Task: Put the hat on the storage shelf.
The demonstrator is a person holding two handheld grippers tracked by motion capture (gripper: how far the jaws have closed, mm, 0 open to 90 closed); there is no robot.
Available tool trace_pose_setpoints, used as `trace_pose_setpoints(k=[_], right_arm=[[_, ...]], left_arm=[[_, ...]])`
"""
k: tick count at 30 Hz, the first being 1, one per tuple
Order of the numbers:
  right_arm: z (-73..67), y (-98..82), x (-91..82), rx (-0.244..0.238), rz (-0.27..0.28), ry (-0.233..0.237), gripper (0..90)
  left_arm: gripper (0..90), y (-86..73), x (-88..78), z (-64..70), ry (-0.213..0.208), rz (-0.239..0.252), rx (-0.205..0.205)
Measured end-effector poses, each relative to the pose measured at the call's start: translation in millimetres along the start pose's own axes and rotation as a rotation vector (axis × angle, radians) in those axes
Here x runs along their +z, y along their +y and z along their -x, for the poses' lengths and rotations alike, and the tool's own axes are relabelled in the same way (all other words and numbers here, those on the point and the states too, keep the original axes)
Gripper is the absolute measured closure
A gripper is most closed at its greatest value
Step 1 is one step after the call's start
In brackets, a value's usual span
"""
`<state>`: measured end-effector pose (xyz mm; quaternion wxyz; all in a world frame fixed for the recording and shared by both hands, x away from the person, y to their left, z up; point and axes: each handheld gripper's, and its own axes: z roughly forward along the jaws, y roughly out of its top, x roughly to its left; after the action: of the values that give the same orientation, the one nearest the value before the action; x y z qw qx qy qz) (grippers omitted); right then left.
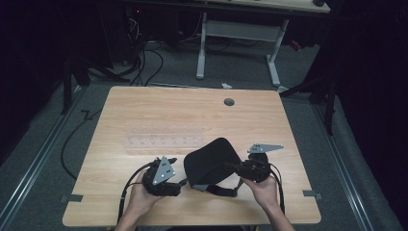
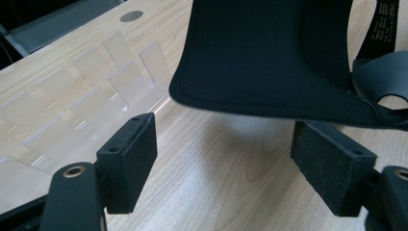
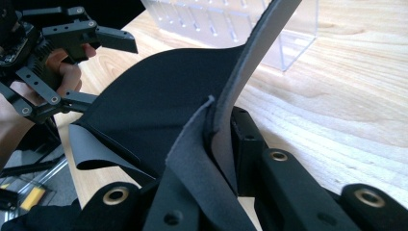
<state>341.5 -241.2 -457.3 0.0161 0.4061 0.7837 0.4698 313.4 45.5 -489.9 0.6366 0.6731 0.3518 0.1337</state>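
Your right gripper (image 3: 226,159) is clamped on a fold of the black fabric pad (image 1: 211,161), its jaws mostly hidden by the cloth. Your left gripper (image 2: 223,163) stands wide apart, empty, just under the pad's hem. The pad hangs near the table's (image 1: 144,106) front edge; a clear acrylic rack (image 1: 163,140), hard to make out, lies mid-surface behind it.
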Motion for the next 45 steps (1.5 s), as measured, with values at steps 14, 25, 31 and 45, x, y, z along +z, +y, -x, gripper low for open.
trace_pose_setpoints(k=[14,25,31,45], right_arm=[[-5.1,6.1,9.5,0.001,-0.039,0.02,84.1],[-8.8,7.6,10.9,-0.011,-0.021,0.038,84.2],[-11.9,8.7,14.3,-0.001,-0.017,0.07,84.1],[-18.1,7.5,23.1,0.003,-0.007,0.115,77.5]], left_arm=[[28.5,-3.6,1.6,5.3,-0.011,-0.019,0.015],[32.1,-6.8,2.7,7.2,0.002,-0.038,0.046],[35.9,-5.0,2.5,11.8,-0.029,-0.033,0.053],[69.2,-3.0,-5.6,16.4,-0.114,-0.073,0.055]])
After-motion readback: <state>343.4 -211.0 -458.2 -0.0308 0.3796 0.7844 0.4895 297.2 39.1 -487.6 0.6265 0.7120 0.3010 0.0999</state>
